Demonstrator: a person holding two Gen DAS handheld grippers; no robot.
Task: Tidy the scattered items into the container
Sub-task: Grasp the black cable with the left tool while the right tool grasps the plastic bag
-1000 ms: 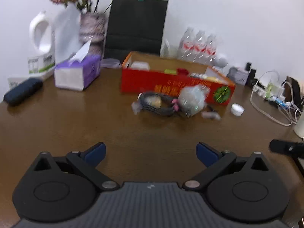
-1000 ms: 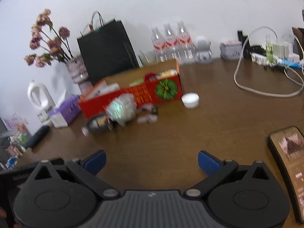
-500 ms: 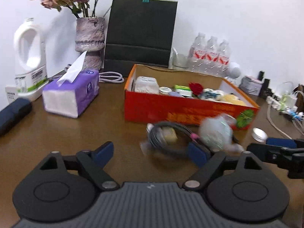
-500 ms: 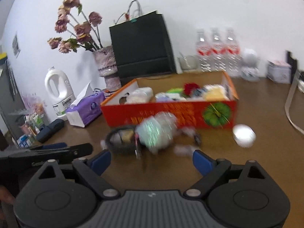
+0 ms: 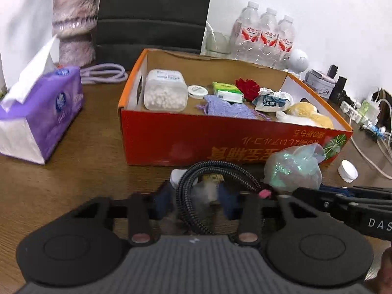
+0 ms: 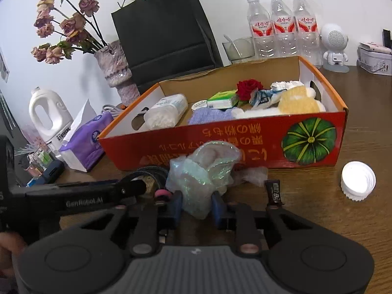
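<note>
Both grippers angled down at worktop point(image 5: 61, 176), side by side before orange box point(image 5: 186, 142). Left gripper point(image 5: 194, 199) fingers just closed in, narrow, straddling coiled black cable point(image 5: 196, 218); contact blurred. Right gripper point(image 6: 196, 205) fingers just closed in, pinching iridescent plastic bag point(image 6: 203, 169). Both items on worktop against box front. Right view only: white jug point(image 6: 47, 117), dried flowers point(image 6: 61, 27). White cap point(image 6: 357, 181) beside box.

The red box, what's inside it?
Red box: cotton-bud tub, white lid, green packet, red rose, lilac knit, crumpled wrapper, yellow plush. Anything beneath is hidden.
</note>
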